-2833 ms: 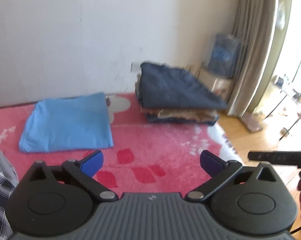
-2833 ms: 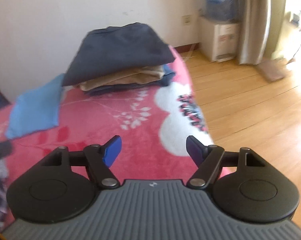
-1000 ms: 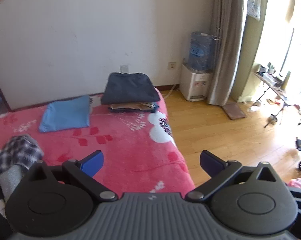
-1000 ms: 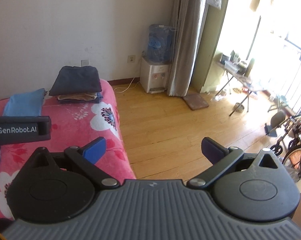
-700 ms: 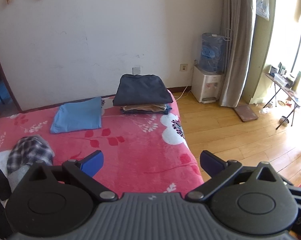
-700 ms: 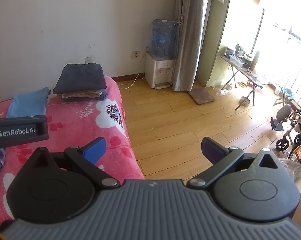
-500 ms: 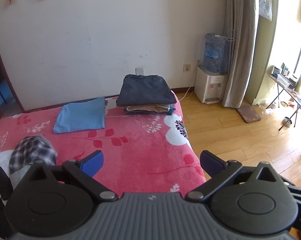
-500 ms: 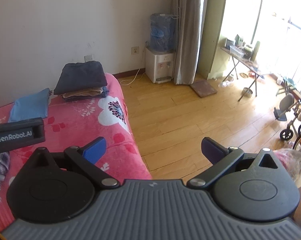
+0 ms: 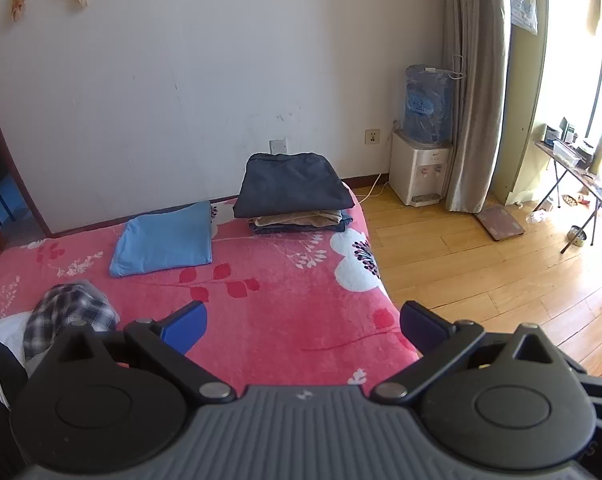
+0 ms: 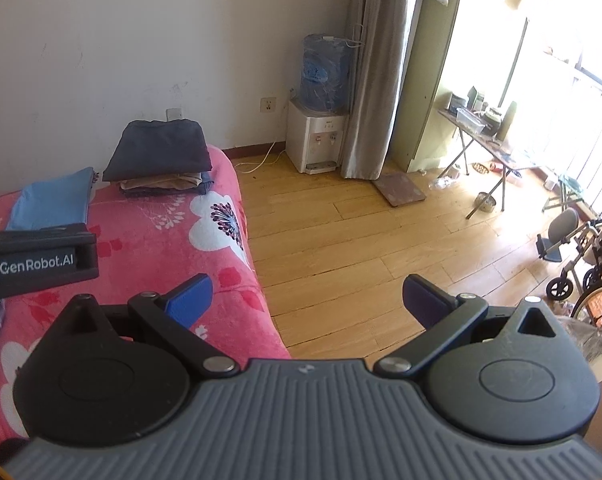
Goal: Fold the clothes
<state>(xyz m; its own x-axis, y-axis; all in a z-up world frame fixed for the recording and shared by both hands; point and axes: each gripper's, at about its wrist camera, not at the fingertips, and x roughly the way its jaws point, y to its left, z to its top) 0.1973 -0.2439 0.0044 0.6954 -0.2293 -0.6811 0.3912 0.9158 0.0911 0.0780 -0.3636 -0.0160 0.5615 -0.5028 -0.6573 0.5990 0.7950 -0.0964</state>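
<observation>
Clothes lie on a bed covered by a pink floral blanket. At far left sits a crumpled plaid shirt, unfolded, near the bed's front edge. Farther back lies a flat folded blue garment. Just to its right, against the white wall, stands a neat stack of folded clothes with a dark navy piece on top and tan and blue layers beneath. Right of the bed, on the wooden floor, a water dispenser stands beside a grey curtain.

Both tools hover above the bed's near end, empty. The left gripper has its fingers spread wide apart; the right gripper likewise, holding nothing.
</observation>
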